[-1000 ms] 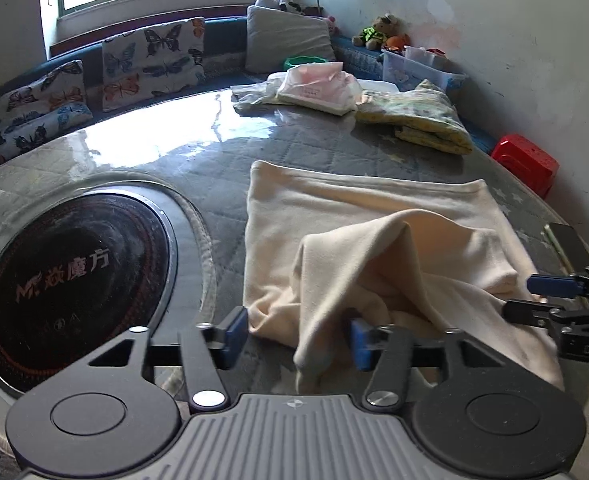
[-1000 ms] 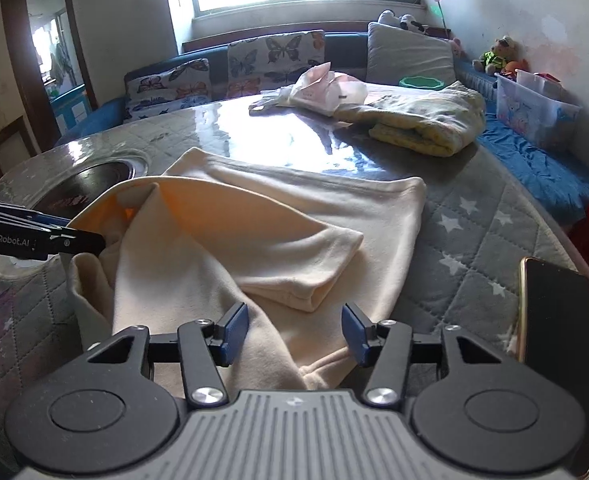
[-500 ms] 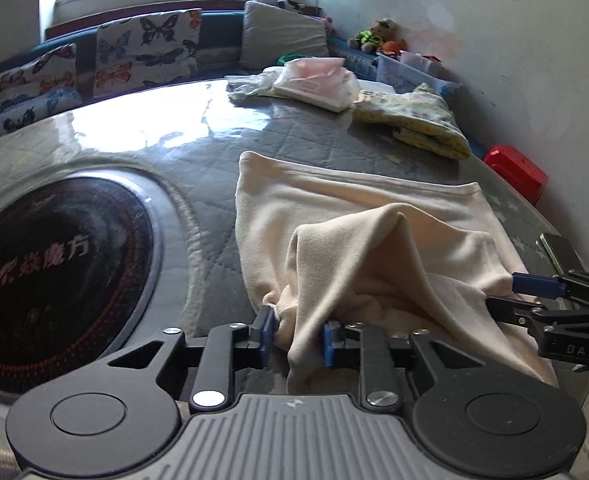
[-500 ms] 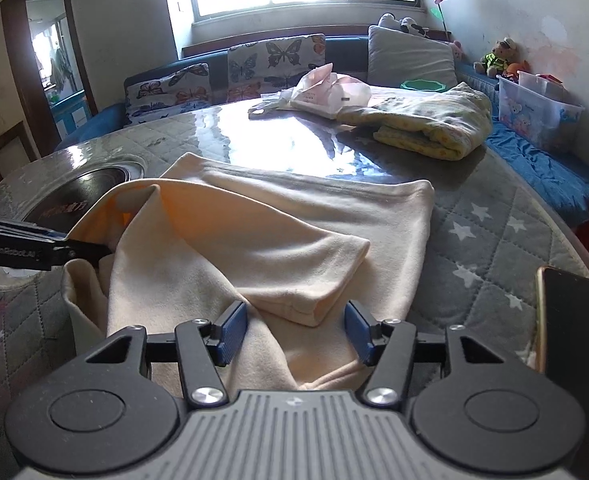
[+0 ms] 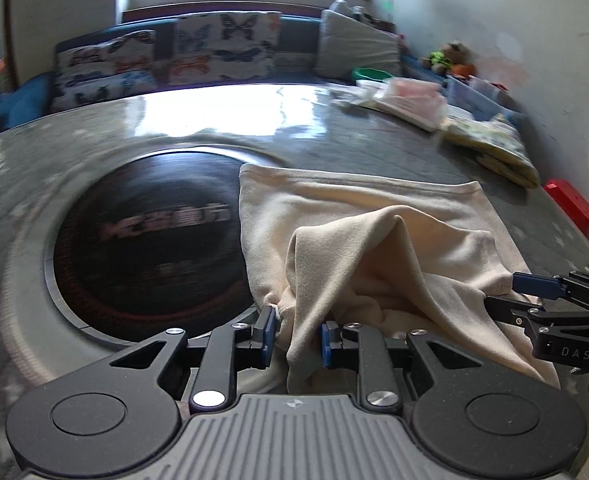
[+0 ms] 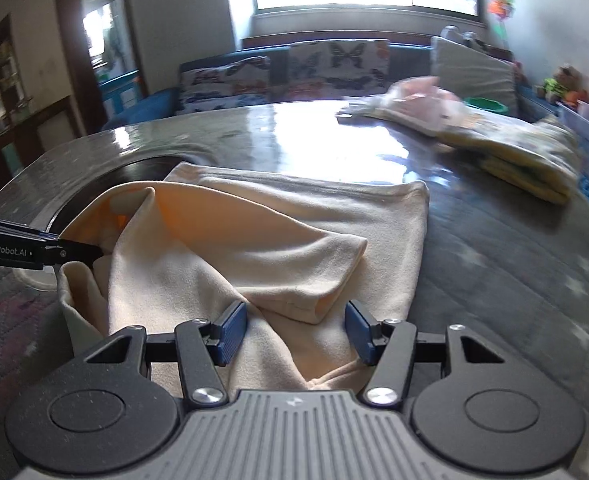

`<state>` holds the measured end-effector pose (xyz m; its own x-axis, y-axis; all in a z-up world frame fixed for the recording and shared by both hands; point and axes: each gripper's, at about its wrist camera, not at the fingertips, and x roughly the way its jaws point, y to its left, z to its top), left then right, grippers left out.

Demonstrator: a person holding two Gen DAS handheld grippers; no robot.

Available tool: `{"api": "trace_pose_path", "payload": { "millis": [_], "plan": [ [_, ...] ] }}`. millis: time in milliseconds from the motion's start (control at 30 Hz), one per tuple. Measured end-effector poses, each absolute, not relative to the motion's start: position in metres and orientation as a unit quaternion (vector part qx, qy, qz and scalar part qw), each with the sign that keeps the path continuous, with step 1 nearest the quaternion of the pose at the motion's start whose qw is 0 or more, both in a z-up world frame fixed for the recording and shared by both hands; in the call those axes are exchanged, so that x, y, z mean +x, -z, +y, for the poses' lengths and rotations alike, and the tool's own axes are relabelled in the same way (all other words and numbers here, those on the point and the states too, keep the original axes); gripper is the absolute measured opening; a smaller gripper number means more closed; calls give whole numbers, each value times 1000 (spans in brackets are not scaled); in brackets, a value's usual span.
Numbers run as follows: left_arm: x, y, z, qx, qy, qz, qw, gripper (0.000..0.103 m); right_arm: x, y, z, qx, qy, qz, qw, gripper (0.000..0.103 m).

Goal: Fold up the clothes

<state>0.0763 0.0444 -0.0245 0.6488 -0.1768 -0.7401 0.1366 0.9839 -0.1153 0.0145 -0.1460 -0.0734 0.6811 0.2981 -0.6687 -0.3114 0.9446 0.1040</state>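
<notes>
2 sets of jaws: left gripper (image 5: 293,337) apparently clamping cream garment (image 5: 374,240), right gripper (image 6: 296,330) spread wide.

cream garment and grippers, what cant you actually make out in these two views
- Left wrist view: the lettering on the black disc is motion-blurred and unreadable.
- Left wrist view: the cream garment hides what the left gripper pinches.
- Right wrist view: the right gripper covers the garment's near hem.

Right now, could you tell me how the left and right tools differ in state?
The left tool is narrowed, pinching a bunched edge of the cream cloth; the right tool is spread wide, gripping nothing, its pads either side of a folded flap. Both sit at the cloth's near edge.
</notes>
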Motion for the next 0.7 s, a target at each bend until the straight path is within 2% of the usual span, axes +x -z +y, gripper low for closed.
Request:
{"api": "trace_pose_path", "payload": {
  "millis": [567, 700],
  "plan": [
    [47, 22, 130, -40, 2, 408, 912, 25, 30, 76, -36, -57, -253, 360, 896, 57],
    [42, 22, 141, -44, 0, 409, 912, 31, 24, 73, -22, -84, -267, 360, 890, 55]
  ]
}}
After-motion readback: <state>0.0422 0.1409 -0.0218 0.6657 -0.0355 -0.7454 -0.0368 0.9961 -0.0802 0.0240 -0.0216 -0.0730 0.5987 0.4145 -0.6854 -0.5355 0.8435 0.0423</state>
